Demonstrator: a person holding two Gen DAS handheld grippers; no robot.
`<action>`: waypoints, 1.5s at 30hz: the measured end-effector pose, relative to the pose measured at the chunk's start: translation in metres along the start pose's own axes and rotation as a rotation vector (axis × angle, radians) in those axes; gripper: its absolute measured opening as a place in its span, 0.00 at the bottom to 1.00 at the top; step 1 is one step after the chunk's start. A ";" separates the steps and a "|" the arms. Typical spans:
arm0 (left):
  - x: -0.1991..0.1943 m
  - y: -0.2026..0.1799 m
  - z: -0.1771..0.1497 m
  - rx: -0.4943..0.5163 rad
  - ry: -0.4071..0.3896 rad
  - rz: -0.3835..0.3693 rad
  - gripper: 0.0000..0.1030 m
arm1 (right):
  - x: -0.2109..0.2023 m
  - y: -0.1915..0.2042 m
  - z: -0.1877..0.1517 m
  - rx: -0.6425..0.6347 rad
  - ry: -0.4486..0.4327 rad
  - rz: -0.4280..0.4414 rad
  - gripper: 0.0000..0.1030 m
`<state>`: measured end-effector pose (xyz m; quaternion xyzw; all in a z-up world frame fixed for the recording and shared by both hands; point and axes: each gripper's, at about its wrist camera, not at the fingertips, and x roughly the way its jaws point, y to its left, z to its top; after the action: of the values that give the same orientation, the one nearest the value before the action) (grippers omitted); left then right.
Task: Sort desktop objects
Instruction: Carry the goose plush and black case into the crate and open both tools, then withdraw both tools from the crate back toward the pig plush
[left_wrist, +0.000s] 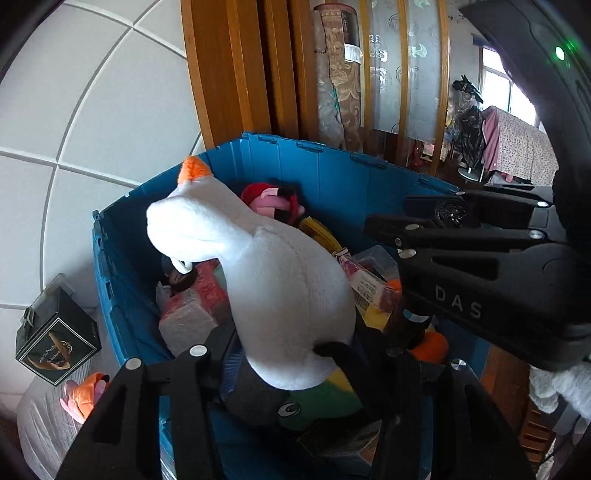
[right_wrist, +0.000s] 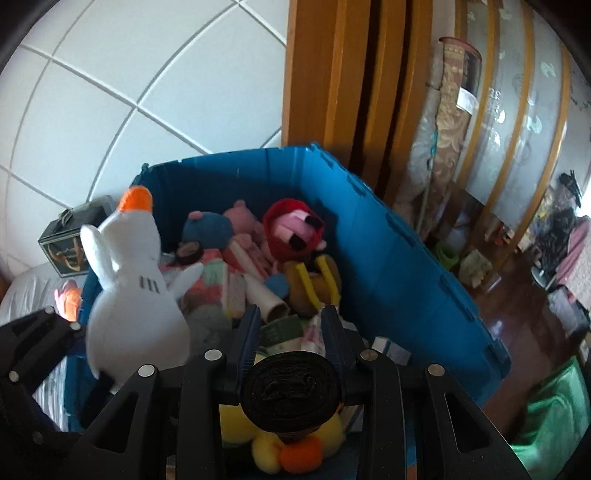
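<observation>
My left gripper (left_wrist: 291, 354) is shut on a white plush goose (left_wrist: 266, 266) with an orange beak and holds it upright over the blue crate (left_wrist: 332, 173). The goose also shows in the right wrist view (right_wrist: 129, 295). My right gripper (right_wrist: 290, 325) is shut on a black roll of bags (right_wrist: 291, 395) above the same crate (right_wrist: 388, 251). In the left wrist view the right gripper (left_wrist: 388, 218) reaches in from the right with the roll (left_wrist: 448, 214). The crate holds several plush toys, boxes and packets.
A dark box (left_wrist: 55, 339) stands left of the crate on a white surface, with a pink and orange toy (left_wrist: 83, 395) beside it. A tiled wall and a wooden door frame (right_wrist: 332, 74) lie behind. A yellow plush duck (right_wrist: 288, 446) lies below my right gripper.
</observation>
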<state>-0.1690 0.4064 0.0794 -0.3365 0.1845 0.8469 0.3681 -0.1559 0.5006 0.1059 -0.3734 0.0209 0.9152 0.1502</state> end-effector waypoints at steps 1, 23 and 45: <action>0.002 -0.004 0.002 0.014 0.024 -0.003 0.50 | 0.000 -0.004 -0.002 0.001 -0.005 -0.007 0.33; -0.003 0.004 -0.018 -0.038 0.016 0.040 0.78 | -0.036 -0.024 -0.005 0.054 -0.123 0.010 0.96; -0.019 0.005 -0.040 -0.062 0.002 0.035 0.78 | -0.054 -0.027 -0.032 0.064 -0.099 -0.015 1.00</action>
<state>-0.1459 0.3708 0.0654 -0.3457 0.1643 0.8581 0.3424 -0.0897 0.5079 0.1221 -0.3228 0.0400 0.9303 0.1696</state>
